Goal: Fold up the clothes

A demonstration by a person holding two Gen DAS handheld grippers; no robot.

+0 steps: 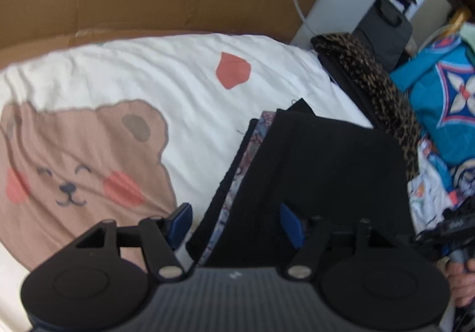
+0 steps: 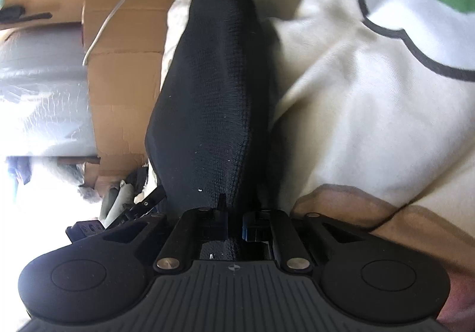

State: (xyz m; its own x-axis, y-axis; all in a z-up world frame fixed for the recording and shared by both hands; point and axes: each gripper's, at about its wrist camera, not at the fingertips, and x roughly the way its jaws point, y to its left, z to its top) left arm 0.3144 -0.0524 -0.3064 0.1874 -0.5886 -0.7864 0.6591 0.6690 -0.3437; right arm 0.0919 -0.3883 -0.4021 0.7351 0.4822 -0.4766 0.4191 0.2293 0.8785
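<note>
Two hand-held grippers work one soft black knit garment (image 2: 213,88): my right hand-held gripper (image 2: 234,222) pinches its limp edge, my left hand-held gripper (image 1: 234,222) gapes empty above its folded stack on the bear-print bed cover (image 1: 118,88). Light, floppy; take the hem corners.

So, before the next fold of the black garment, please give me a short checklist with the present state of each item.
1. Right gripper shut on the black garment: ok.
2. Left gripper open: ok.
3. Garment edge between the left fingers: ok, not pinched.
4. Garment lying flat: not ok, bunched and layered.
5. Bear bedspread beside it bare for folding: ok.
6. Leopard fabric clear of the garment: cannot tell.
</note>
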